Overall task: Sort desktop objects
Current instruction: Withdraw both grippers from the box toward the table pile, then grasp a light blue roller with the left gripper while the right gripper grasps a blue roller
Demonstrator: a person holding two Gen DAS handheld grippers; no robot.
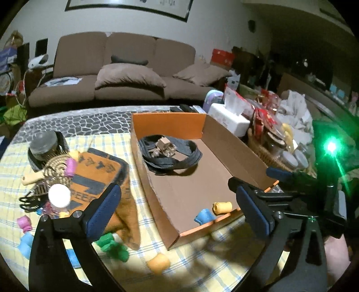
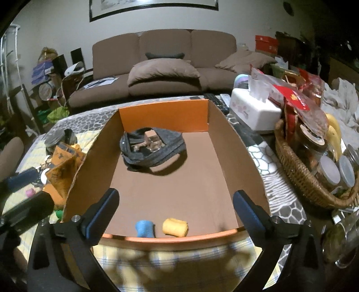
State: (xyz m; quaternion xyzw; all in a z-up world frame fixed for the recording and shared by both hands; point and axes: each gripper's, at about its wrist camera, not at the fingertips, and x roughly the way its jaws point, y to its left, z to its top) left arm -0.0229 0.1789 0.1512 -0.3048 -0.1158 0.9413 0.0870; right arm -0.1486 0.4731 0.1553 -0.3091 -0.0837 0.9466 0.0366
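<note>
Rollers [image 1: 113, 247] are lying loose on the cloth [image 1: 157, 242] left of the box [image 2: 226, 143], and with both our left gripper [image 1: 177, 206] and right gripper [image 2: 175, 211] gaping wide and empty, we are risking nudging one off the table.

A home living room, dimly lit. A brown three-seat sofa [image 2: 163, 65] with loose cushions stands against the far wall under a framed picture [image 2: 152, 6]. The near bench [image 2: 282, 202] wears a household cloth and carries a tissue box [image 2: 253, 110], a wicker basket [image 2: 303, 177] of jars and bananas, and remote controls [image 2: 213, 100]. Boxes and clutter pile up at the far left.
</note>
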